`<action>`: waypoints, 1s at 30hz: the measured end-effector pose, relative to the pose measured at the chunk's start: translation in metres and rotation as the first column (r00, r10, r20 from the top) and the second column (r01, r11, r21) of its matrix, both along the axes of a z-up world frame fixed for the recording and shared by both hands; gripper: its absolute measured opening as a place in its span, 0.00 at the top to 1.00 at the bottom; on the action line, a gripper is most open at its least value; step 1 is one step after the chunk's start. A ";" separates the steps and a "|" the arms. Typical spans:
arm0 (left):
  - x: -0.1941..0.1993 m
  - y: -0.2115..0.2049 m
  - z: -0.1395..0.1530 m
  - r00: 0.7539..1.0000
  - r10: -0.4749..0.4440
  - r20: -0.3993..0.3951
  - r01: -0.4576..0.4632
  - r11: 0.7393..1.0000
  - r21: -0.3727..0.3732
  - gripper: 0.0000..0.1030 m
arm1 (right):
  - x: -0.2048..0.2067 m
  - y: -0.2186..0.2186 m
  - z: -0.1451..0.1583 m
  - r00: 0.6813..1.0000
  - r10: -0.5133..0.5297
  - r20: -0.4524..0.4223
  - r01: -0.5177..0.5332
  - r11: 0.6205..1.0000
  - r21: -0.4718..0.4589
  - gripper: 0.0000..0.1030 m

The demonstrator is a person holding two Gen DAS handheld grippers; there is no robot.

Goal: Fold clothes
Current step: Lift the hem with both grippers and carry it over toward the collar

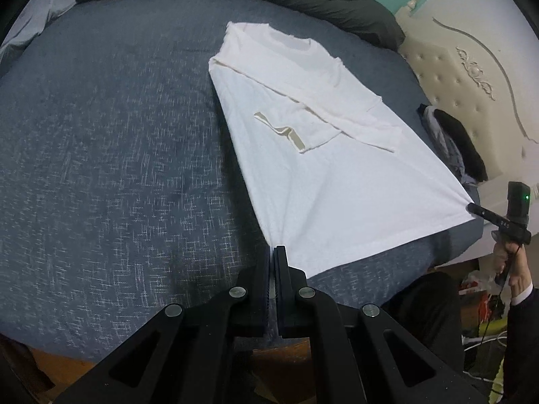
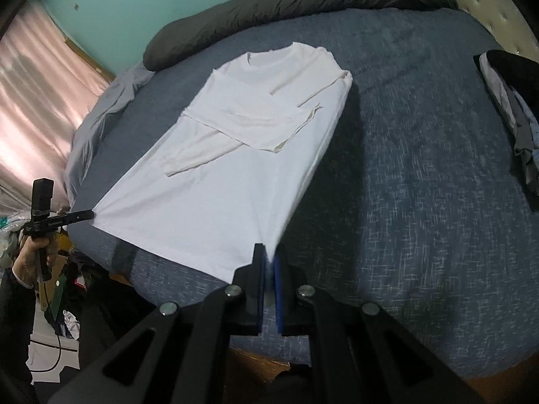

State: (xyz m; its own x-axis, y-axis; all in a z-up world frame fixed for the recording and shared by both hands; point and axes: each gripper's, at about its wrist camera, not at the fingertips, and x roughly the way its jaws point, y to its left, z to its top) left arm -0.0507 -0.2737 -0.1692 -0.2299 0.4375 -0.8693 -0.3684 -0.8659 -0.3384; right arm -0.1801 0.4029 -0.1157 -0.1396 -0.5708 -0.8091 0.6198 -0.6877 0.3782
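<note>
- White cotton-like shirt, one in count, lies flat on the blue-grey bed, collar at the far end, hem at the near edge.
- Long axis runs near to far; both long sleeves are folded across the chest, crossing one another.
- One beige patch or label shows on the shirt in the left wrist view; no writing on it can be read.
- Two tools counted. Left tool is closed narrow on the near left hem corner; cloth fans out from its tips.
- Right tool is likewise clamped on the near right hem corner, blue pads against the fabric.
- The hem is drawn taut between the two tools.
- Small pale lettering on each tool body, seen from the opposite camera, is too small to read.
- One dark rolled quilt lies along the far edge of the bed.
- One heap of dark clothes sits at the right, well apart from the shirt.
- One cream tufted headboard stands at the right.
</note>
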 end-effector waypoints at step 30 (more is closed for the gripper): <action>0.077 -0.027 0.059 0.995 -0.008 -0.099 0.020 0.992 0.122 0.98 | 0.066 0.021 0.073 0.987 0.104 -0.119 -0.116 0.988 -0.099 0.96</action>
State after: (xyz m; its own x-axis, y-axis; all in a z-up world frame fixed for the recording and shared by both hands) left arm 0.0268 -0.3007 -0.1107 -0.3041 0.5433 -0.7826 -0.4169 -0.8145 -0.4035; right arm -0.1139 0.4235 -0.0424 -0.1584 -0.6686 -0.7265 0.7322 -0.5732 0.3679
